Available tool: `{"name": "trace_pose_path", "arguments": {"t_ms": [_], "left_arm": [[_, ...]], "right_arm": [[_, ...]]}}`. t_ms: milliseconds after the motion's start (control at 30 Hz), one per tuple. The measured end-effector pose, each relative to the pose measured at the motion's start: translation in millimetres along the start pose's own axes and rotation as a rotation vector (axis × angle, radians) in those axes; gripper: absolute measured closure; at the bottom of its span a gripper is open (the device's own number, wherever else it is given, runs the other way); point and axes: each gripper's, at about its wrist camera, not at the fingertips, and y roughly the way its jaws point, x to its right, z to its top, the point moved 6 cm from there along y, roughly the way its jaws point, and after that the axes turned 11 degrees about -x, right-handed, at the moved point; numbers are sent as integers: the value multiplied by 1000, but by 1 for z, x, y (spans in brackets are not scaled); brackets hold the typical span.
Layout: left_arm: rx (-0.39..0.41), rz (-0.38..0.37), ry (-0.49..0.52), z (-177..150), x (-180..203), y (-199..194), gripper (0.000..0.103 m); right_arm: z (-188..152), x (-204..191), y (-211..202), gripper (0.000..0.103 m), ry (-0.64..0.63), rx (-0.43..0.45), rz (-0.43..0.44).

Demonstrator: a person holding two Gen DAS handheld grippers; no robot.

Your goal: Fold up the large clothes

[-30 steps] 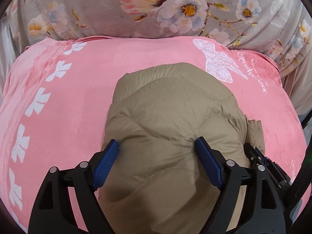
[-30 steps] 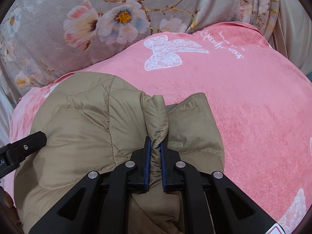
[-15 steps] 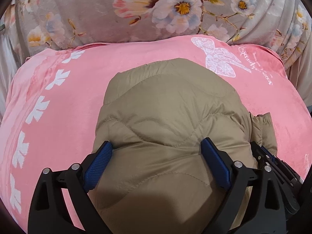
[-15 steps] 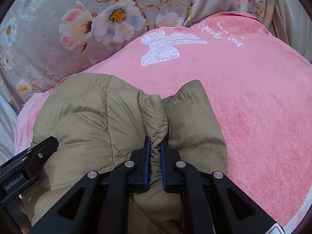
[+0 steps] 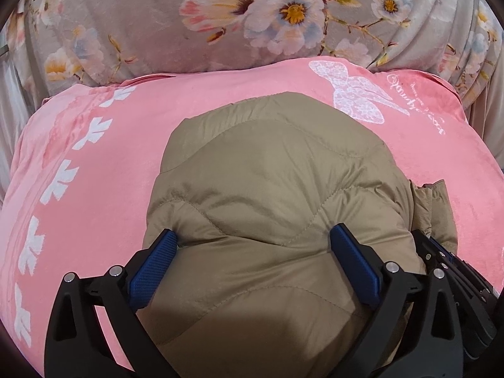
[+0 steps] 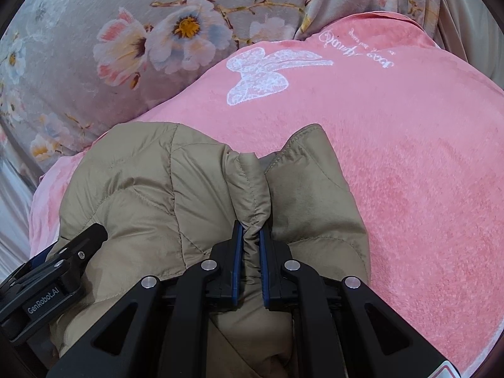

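The left gripper (image 5: 253, 253) is spread wide over the tan coat (image 5: 277, 208) mid-frame. The right gripper (image 6: 251, 252) pinches a coat fold at bottom center.

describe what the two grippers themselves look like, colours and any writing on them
Both the left gripper and the right gripper have matte black angular frames with triangular cut-outs, silver round bolt heads and blue textured finger pads. White lettering reads GenRobot.AI on the left gripper's side.

The left gripper (image 5: 252, 252) is being drawn back across the tan quilted jacket (image 5: 277, 195), so more of the pink blanket (image 5: 94, 189) is being exposed beyond the jacket's far edge. In the right wrist view the left gripper (image 6: 63, 271) is being brought further into frame.
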Motion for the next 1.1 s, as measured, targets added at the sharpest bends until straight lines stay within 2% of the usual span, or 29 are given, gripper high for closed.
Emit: {"name": "trace_pose_path", "arguments": {"t_ms": [267, 500, 533, 567, 667, 767, 867, 933, 1000, 1067, 1100], "left_arm": [[11, 3, 3, 0, 0, 3, 5], [10, -6, 0, 6, 1, 8, 5], [0, -19, 5, 7, 0, 8, 5], [-9, -31, 11, 5, -1, 6, 5], [-52, -95, 2, -6, -19, -15, 5], [-86, -162, 1, -29, -33, -40, 5], [-106, -144, 8, -52, -38, -51, 5], [-143, -150, 19, -69, -37, -52, 5], [-167, -162, 19, -82, -38, -53, 5], [-180, -161, 15, -90, -42, -54, 5], [-182, -157, 15, -93, -43, -54, 5]], "right_arm": [[1, 2, 1, 97, 8, 0, 20], [3, 8, 0, 92, 32, -7, 122], [3, 11, -3, 90, 45, -15, 147], [1, 14, -9, 76, 61, -30, 159], [-18, 24, -52, 53, 112, -61, 219], [-48, 22, -83, 48, 56, -103, 231], [-85, 15, -94, 45, -12, -167, 205], [-107, 12, -92, 45, -40, -195, 164], [-118, 11, -93, 54, -35, -187, 146], [-121, 14, -95, 86, -16, -182, 128], [-123, 15, -96, 91, -11, -180, 114]]}}
